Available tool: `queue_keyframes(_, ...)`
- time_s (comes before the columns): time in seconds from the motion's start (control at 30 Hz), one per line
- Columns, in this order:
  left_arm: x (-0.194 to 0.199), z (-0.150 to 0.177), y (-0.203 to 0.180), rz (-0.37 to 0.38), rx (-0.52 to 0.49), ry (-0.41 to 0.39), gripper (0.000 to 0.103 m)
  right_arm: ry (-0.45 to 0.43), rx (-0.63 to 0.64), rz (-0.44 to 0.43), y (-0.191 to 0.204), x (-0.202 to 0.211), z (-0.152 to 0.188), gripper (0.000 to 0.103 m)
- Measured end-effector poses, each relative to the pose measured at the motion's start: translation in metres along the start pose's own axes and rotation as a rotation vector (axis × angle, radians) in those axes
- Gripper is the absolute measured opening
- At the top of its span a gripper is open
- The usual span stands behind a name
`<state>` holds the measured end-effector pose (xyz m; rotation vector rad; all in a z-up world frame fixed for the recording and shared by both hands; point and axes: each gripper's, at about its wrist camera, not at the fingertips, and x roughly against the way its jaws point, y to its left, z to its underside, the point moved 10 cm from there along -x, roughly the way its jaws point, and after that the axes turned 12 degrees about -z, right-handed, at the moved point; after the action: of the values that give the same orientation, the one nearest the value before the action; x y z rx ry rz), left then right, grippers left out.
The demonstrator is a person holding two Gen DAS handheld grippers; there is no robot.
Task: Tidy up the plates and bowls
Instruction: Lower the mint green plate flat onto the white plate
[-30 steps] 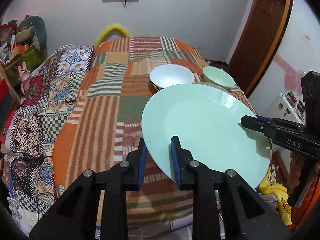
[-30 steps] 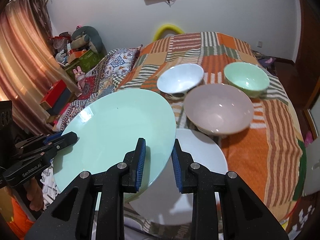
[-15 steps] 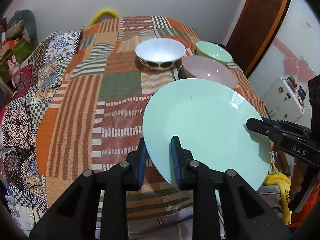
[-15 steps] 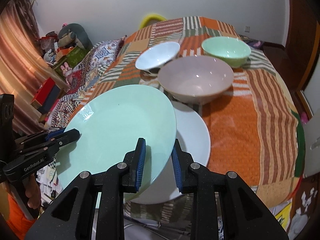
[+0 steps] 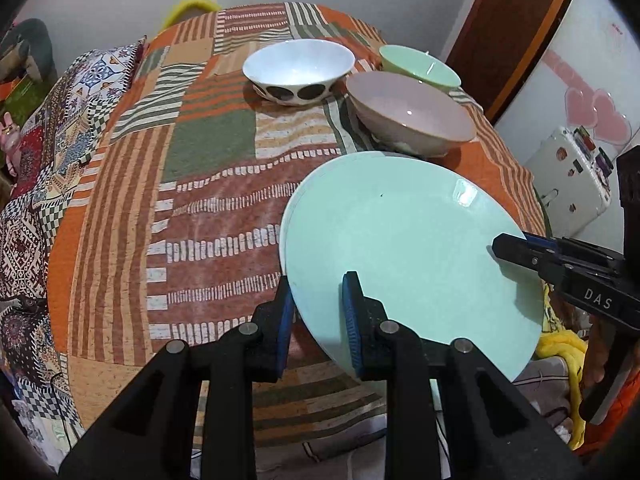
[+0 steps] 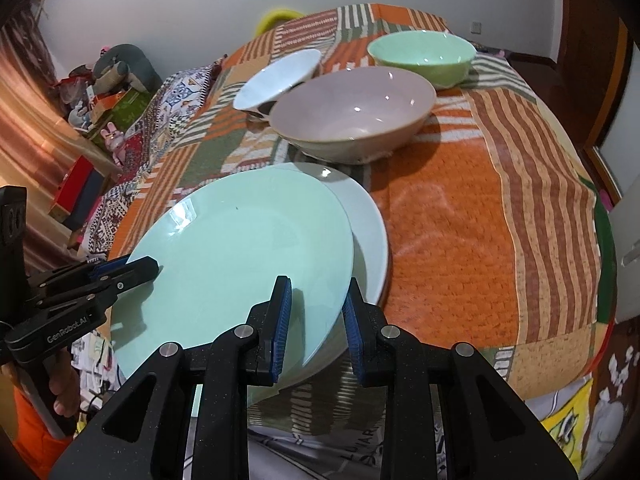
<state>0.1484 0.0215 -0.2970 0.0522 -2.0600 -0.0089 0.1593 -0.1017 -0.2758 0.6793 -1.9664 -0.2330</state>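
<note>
A mint-green plate (image 5: 408,248) (image 6: 240,256) is held at its rim by both grippers, low over a white plate (image 6: 366,224) on the patchwork table. My left gripper (image 5: 318,312) is shut on the green plate's left rim. My right gripper (image 6: 314,316) is shut on its right rim. Behind stand a pink bowl (image 5: 412,114) (image 6: 352,114), a white bowl with dark spots (image 5: 298,70) (image 6: 276,76) and a green bowl (image 5: 418,66) (image 6: 422,56). Most of the white plate is hidden under the green one.
The patchwork tablecloth (image 5: 200,184) (image 6: 480,200) covers the round table; its front edge is just below the plates. A patterned bed or sofa (image 5: 44,152) lies to the left. A small white fridge (image 5: 568,176) and a brown door (image 5: 508,36) are at right.
Both grippers have carried the green plate forward and down toward the table, so it now sits low over the white plate. The bowls appear closer.
</note>
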Motion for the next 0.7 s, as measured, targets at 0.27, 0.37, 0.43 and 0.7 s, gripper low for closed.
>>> queue_keyframes(0.27, -0.012, 0.0, -0.003, 0.0, -0.007, 0.031, 0.025, 0.008, -0.026, 0.004, -0.008, -0.003, 0.001, 0.024)
queue_keyframes(0.37, -0.016, -0.002, -0.002, -0.003, -0.005, 0.039, 0.025, 0.01, -0.025, 0.005, -0.009, -0.005, -0.001, 0.024)
queue_keyframes(0.43, -0.019, -0.002, -0.001, -0.008, -0.004, 0.042, 0.025, 0.014, -0.023, 0.005, -0.009, -0.006, -0.002, 0.024)
queue_keyframes(0.7, -0.026, -0.006, 0.001, -0.062, -0.037, 0.026, 0.026, 0.023, 0.0, 0.015, -0.009, -0.011, -0.005, 0.024)
